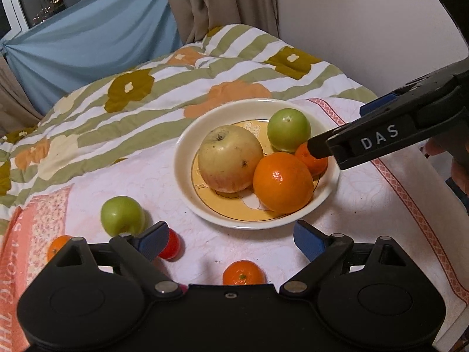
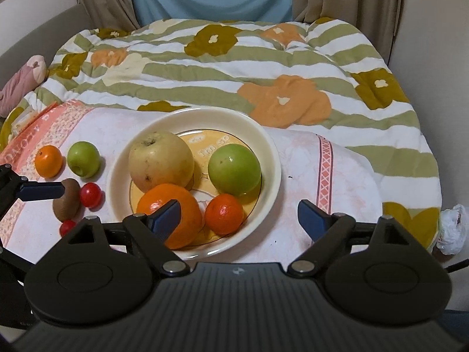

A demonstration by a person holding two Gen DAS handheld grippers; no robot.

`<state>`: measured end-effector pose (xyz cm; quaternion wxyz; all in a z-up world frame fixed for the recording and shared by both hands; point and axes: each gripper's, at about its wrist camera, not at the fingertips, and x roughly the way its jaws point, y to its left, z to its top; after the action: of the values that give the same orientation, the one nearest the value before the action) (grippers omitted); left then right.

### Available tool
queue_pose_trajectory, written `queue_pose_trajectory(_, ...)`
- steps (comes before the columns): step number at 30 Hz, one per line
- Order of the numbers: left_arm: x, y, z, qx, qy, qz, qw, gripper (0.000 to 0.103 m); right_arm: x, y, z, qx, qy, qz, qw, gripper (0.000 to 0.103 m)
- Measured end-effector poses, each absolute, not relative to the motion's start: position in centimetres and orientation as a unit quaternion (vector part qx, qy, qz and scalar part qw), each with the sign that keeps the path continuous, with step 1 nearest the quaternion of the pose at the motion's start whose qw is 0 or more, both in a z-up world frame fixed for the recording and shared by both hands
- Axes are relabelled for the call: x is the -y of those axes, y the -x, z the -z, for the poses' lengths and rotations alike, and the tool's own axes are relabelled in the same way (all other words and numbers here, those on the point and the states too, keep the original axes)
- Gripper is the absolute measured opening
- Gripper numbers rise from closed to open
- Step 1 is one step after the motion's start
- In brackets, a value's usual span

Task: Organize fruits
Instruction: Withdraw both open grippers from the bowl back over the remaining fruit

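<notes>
A cream bowl [image 2: 272, 158] holds a yellow apple [image 2: 161, 161], a green apple [image 2: 234, 168], a large orange [image 2: 187, 205] and a small mandarin [image 2: 224, 213]. The bowl also shows in the left wrist view [image 1: 181, 158]. My right gripper [image 2: 239, 220] is open and empty above the bowl's near rim; it reaches in from the right in the left wrist view [image 1: 318, 148]. My left gripper [image 1: 230, 239] is open and empty above the cloth. Near it lie a green apple [image 1: 121, 214], a cherry tomato [image 1: 171, 245] and a mandarin [image 1: 241, 272].
Left of the bowl on the pink-and-white cloth [image 2: 296, 158] lie a mandarin [image 2: 48, 161], a kiwi [image 2: 67, 205] and two cherry tomatoes [image 2: 91, 195]. A striped floral quilt [image 2: 234, 67] covers the bed behind. Curtains and wall stand beyond.
</notes>
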<state>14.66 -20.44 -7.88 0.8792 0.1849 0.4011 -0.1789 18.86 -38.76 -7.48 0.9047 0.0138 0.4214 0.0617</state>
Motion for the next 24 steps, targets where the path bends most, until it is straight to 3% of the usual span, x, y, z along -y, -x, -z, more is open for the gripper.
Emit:
queue_pose_trajectory(18,14.7,-9.8,3.0,-0.378,-0.157,0.148,0.9,0.095,35.0,-11.6,1.1,-0.383,-0.008,-0.047,0.923,0.102)
queue_pose_trajectory(24,11.2,-8.4,1.8,-0.372,-0.144,0.135,0.907,0.099,32.5,-9.4,-0.5,-0.373,-0.013,-0.045,0.927,0.102)
